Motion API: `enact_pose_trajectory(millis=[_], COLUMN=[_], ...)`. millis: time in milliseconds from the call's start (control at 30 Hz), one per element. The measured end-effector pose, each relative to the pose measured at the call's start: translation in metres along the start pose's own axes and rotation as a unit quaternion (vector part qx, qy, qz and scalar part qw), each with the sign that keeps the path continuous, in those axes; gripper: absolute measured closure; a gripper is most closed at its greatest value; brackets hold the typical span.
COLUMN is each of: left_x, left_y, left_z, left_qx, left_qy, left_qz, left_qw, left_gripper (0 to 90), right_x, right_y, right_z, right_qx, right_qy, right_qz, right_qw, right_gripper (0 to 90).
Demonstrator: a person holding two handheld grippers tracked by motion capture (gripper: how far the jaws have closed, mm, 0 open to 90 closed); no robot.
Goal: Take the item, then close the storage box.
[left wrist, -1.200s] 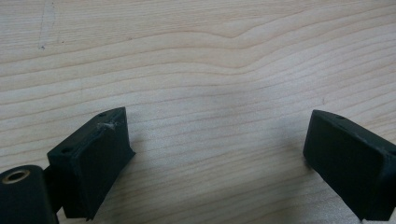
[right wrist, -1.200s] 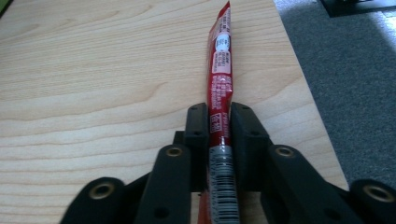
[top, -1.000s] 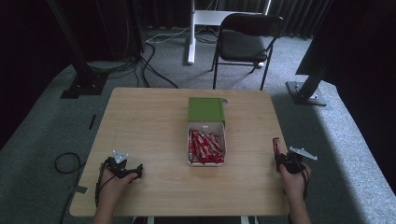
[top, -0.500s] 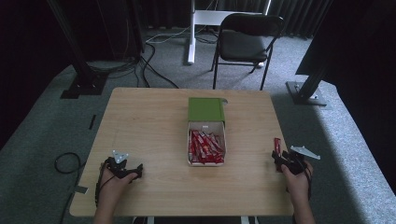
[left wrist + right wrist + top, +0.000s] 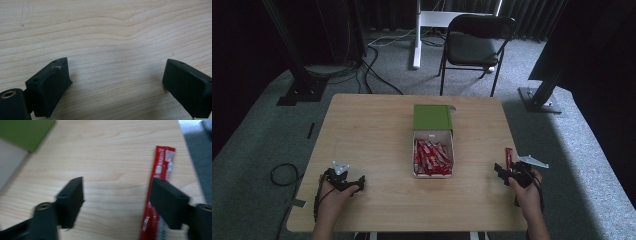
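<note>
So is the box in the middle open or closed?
Open. The box shows its red packets inside, and its green lid is flipped back flat on the table.

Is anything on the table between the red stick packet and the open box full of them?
No. Between the red stick packet and the open box lies bare table. The right tongs have just been opening; the packet lies beside one jaw.

Red packet (image 5: pixel 160 182) lower end behind right claw (image 5: pixel 117 202) jaw, cut by bottom edge.

Lab/studio setup: black curtains (image 5: pixel 537 20), rig stands (image 5: pixel 297 75), floor cables (image 5: pixel 377 55), grey carpet (image 5: pixel 257 130).
</note>
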State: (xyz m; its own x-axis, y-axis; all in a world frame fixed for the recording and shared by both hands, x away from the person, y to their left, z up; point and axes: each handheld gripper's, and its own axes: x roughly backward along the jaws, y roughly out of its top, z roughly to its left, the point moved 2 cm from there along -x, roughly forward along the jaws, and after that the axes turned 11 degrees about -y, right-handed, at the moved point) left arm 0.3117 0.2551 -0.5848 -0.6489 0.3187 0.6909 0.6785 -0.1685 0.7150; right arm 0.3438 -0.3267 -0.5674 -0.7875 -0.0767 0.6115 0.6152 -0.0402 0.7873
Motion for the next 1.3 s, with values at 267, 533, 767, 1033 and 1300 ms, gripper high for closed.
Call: enact_pose_trajectory(millis=[267, 533, 767, 1033, 1300], left_x=[0.000, 0.000, 0.000, 0.001, 0.002], left_y=[0.000, 0.000, 0.000, 0.007, 0.027], left_z=[0.000, 0.000, 0.000, -0.012, -0.040], left_qx=[0.000, 0.001, 0.001, -0.038, -0.088], left_qy=[0.000, 0.001, 0.001, -0.033, -0.080], left_qz=[0.000, 0.001, 0.003, -0.002, -0.003], left_qw=[1.0000, 1.0000, 1.0000, 0.9987, 0.9929], left_gripper=[8.2, 8.2, 8.1, 8.3, 8.4], right_x=[0.003, 0.001, 0.002, 0.006, 0.009], right_y=[-0.001, -0.004, -0.010, -0.004, 0.000], right_z=[0.007, 0.014, 0.022, 0.032, 0.048], right_qx=[0.032, 0.070, 0.122, 0.134, 0.169], right_qy=[0.043, 0.057, 0.081, 0.087, 0.113], right_qz=[-0.027, -0.022, -0.026, -0.047, -0.053], right_qw=[0.9982, 0.9957, 0.9889, 0.9861, 0.9777], right_gripper=[23.9, 24.6, 21.2, 21.9, 19.5])
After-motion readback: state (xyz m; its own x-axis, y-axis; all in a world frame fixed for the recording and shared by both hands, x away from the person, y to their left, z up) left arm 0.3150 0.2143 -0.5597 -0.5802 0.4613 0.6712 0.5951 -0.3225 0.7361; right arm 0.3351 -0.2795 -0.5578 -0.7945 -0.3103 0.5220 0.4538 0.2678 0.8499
